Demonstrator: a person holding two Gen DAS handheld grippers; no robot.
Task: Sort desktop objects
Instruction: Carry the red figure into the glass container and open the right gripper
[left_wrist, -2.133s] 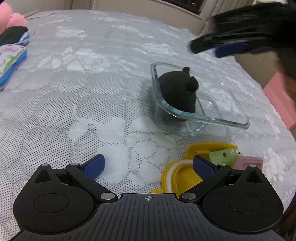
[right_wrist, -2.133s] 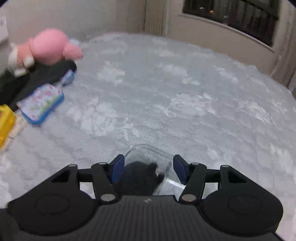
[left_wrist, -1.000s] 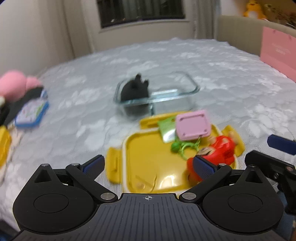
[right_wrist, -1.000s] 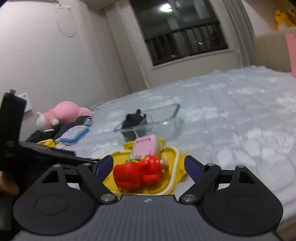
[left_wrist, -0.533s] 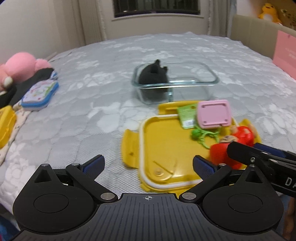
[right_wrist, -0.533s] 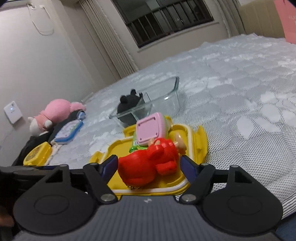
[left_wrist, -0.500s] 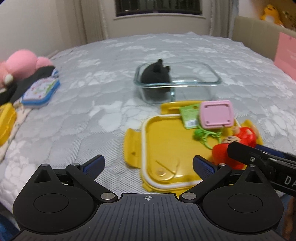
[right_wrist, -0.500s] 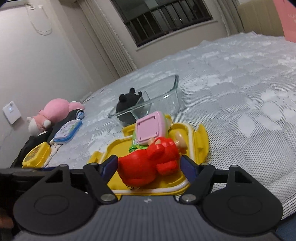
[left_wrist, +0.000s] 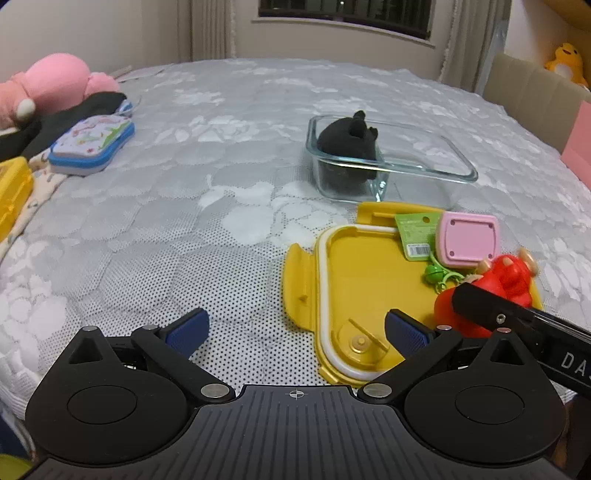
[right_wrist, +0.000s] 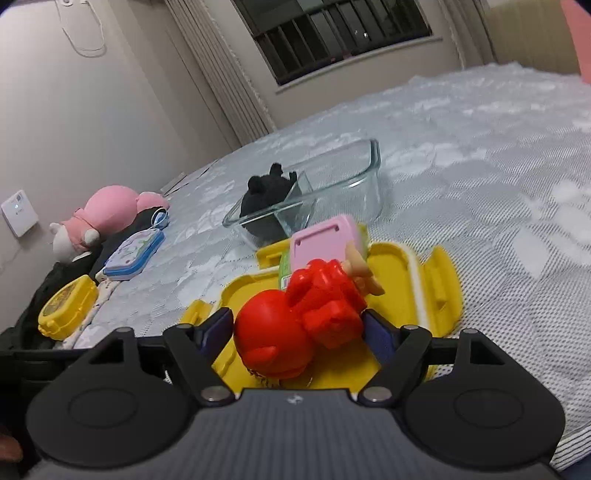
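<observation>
A glass dish on the bed holds a black plush toy. In front of it lies a yellow lid carrying a pink case, a green tag and a red figure toy. My left gripper is open and empty, above the bed left of the lid. My right gripper has its jaws on both sides of the red figure toy, closed against it over the lid. The dish and black plush lie beyond.
A pink plush, a blue-rimmed patterned case and a yellow box lie at the bed's left side. A pink bag stands at the right edge. The right gripper's arm crosses the left view's lower right.
Both grippers swung from above the dish back to the near side of the lid. My right gripper moved in around the red figure toy and narrowed onto it.
</observation>
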